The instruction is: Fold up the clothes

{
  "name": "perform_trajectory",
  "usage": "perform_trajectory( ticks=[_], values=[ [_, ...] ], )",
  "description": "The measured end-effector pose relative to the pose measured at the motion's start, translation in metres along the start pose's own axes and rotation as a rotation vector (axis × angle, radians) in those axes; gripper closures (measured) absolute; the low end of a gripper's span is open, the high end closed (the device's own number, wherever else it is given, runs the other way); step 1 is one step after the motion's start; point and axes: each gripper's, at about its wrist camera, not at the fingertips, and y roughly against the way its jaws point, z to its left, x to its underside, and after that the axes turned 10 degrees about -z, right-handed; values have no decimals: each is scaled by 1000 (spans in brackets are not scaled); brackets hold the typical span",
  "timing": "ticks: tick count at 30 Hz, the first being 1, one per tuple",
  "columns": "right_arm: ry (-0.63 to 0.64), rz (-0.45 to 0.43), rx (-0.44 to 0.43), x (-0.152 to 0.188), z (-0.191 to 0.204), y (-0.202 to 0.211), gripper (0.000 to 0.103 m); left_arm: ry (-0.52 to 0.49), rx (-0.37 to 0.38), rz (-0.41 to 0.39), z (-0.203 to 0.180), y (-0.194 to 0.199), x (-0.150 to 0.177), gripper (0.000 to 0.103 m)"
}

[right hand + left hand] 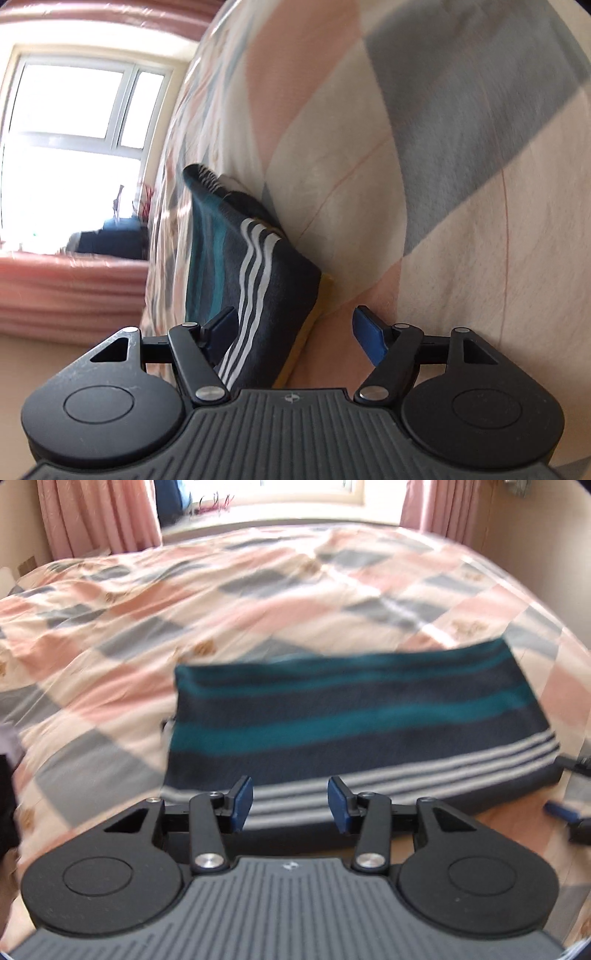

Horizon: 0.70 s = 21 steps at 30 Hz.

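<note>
On the checked bedspread point(258, 602), near its front edge, lay one striped garment point(354, 716), navy with teal bands and thin white stripes, already folded into a flat rectangle. Judged from that shape, most of the folding looked done; what was left was maybe one last fold or just setting it aside, can't say which. Left gripper point(290, 805) hovered just in front of the garment's near white-striped edge, jaws apart, nothing between them. Right gripper point(293, 328) sat at the garment's right end, view rolled sideways, jaws also apart; the garment's corner point(266, 295) lay between the fingers but was not pinched as far as visible. A yellowish edge showed under that corner, unclear what. Count: one garment, two grippers, one bed, one window point(74, 110) beyond the garment, pink curtains point(99, 517) on both sides of it. Dark blurred items at the far left of the left view, too blurred to name.
</note>
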Motion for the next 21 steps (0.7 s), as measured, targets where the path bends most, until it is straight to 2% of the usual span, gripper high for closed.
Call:
perform_trajectory(
  ticks=[3,5,6,7,9,11,12,13,16,21],
  values=[
    [-29,-26,-13,0,-2,-9,32,-7,-20,1,4,-19,5,64],
    [3,-49,3,0,1,-14,41,-19,-67,54,11,-36,18,65],
    [23,-51,11,-1,2,-18,52,-13,-100,92,17,-44,26,67],
    [36,-49,11,-2,4,-20,57,4,-116,109,24,-48,32,67],
    [58,-46,7,-5,7,-22,57,37,-124,100,33,-42,31,67],
    [68,-45,-5,-5,8,-21,54,38,-117,57,32,-29,23,69],
    [50,-49,-9,-2,6,-19,49,31,-107,36,29,-24,18,70],
    [32,-53,-13,0,4,-18,42,24,-89,20,25,-23,12,70],
    [13,-70,-17,9,2,-20,40,-1,-35,-23,13,-20,-3,70],
    [10,-77,-35,9,7,-37,38,-51,88,-57,-15,-39,-19,71]
  ],
)
